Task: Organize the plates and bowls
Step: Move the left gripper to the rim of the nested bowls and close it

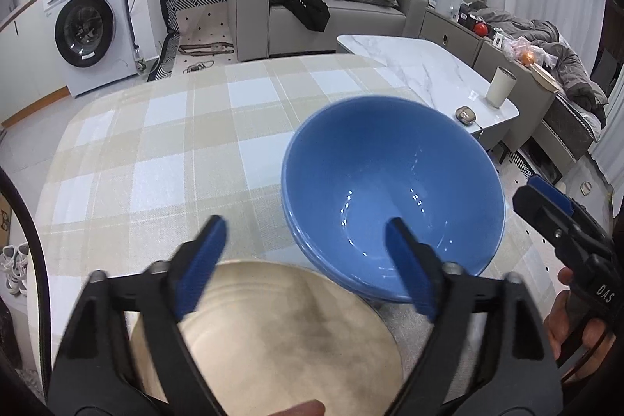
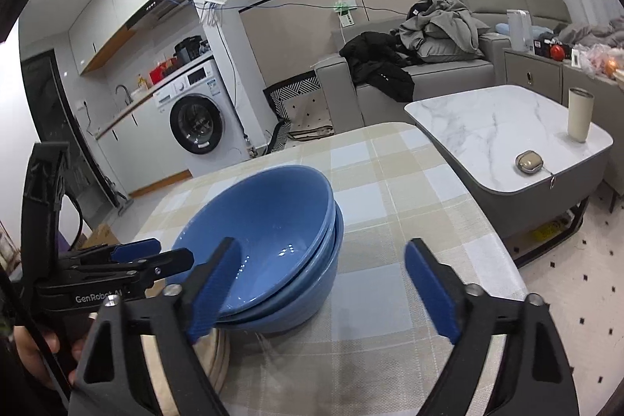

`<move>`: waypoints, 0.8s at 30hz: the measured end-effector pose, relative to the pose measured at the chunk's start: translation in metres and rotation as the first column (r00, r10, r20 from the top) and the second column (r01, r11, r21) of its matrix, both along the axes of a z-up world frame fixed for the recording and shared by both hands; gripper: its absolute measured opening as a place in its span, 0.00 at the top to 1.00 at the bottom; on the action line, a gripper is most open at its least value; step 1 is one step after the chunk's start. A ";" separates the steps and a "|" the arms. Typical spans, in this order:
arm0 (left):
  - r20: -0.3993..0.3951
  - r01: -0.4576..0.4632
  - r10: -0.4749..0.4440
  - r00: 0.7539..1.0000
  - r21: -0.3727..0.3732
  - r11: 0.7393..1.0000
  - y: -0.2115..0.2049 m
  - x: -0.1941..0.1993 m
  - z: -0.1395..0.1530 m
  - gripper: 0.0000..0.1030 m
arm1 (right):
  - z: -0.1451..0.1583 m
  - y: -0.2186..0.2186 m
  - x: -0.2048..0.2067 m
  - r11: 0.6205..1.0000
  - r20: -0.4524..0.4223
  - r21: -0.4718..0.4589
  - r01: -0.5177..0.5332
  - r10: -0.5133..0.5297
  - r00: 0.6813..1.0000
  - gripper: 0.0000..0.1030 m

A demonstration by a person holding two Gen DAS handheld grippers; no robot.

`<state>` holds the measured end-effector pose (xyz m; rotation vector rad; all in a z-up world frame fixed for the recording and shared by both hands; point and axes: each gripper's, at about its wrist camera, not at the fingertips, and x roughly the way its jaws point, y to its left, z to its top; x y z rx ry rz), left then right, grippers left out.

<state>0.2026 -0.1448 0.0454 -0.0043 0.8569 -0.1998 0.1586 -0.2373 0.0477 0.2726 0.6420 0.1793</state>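
Note:
A stack of blue bowls (image 1: 390,190) (image 2: 273,221) sits on the checked tablecloth (image 1: 175,151). Beside it, nearer to me, lie stacked beige plates (image 1: 273,334) (image 2: 216,357). My left gripper (image 1: 308,260) is open above the plates. Its right finger shows in front of the top bowl's inside, its left finger over the cloth, and no pad presses on anything. My right gripper (image 2: 323,260) is open too, its left finger in front of the bowls' near side, its right finger over bare cloth. Each gripper shows in the other view (image 1: 546,201) (image 2: 156,256).
A marble coffee table (image 2: 487,127) stands to the right of the table, with a cream tumbler (image 2: 580,119) and a small case (image 2: 528,162) on it. Behind are a grey sofa (image 2: 429,77) with heaped clothes and a washing machine (image 2: 199,123). A hand (image 1: 565,322) holds the right gripper.

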 end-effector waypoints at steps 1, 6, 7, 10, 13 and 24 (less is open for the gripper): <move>0.007 0.003 -0.003 1.000 -0.012 1.000 0.002 0.001 0.001 0.14 | 0.000 -0.002 0.000 1.000 0.002 0.008 0.003 -0.003 1.000 0.10; -0.013 -0.006 0.004 1.000 -0.120 0.993 0.018 0.010 0.002 0.01 | -0.003 -0.007 0.003 0.999 -0.014 0.032 0.017 -0.017 1.000 0.02; -0.018 -0.014 0.011 1.000 -0.130 0.991 0.021 0.012 0.001 0.01 | -0.005 -0.007 0.004 0.999 -0.022 0.034 0.018 -0.018 1.000 0.02; -0.033 -0.036 0.032 0.999 -0.146 0.989 0.026 0.019 -0.005 0.01 | -0.009 -0.005 0.004 0.999 -0.042 0.044 0.018 -0.016 0.999 0.02; -0.057 -0.049 0.040 0.998 -0.163 0.985 0.030 0.027 -0.013 0.01 | -0.013 -0.007 0.007 0.998 -0.059 0.060 0.015 -0.012 0.998 0.02; -0.116 -0.066 0.044 0.992 -0.197 0.978 0.028 0.047 -0.037 0.02 | -0.023 -0.008 0.017 0.998 -0.098 0.044 0.035 -0.030 0.995 0.03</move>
